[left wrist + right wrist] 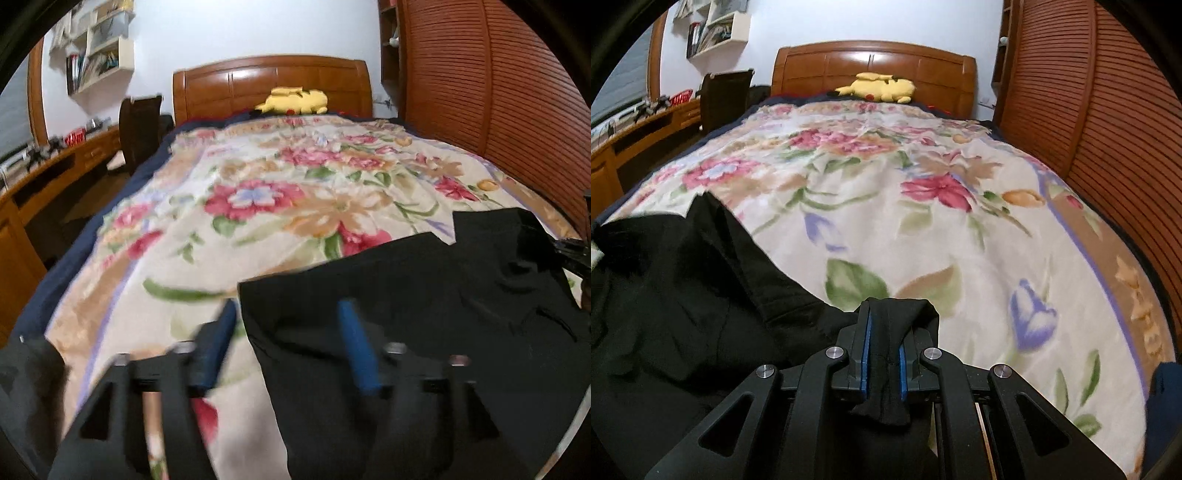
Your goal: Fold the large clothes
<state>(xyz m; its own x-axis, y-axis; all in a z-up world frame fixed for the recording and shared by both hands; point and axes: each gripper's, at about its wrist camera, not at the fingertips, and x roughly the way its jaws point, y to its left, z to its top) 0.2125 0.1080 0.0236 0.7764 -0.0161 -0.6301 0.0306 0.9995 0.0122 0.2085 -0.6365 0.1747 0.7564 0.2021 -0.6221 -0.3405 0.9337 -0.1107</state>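
Observation:
A large black garment (424,295) lies on the near end of a bed with a floral blanket (280,192). My left gripper (288,332) is open, its blue-padded fingers (354,347) spread wide over the garment's left edge; one finger rests over the cloth, the other over the blanket. My right gripper (883,354) is shut on a bunched fold of the black garment (683,302), which trails off to the left across the blanket (923,221). The right gripper's body shows at the right edge of the left wrist view (576,254).
A yellow plush toy (877,88) lies by the wooden headboard (875,62). A slatted wooden wardrobe (1089,110) stands along the bed's right side. A wooden desk (44,177) and dark chair (140,125) stand to the left.

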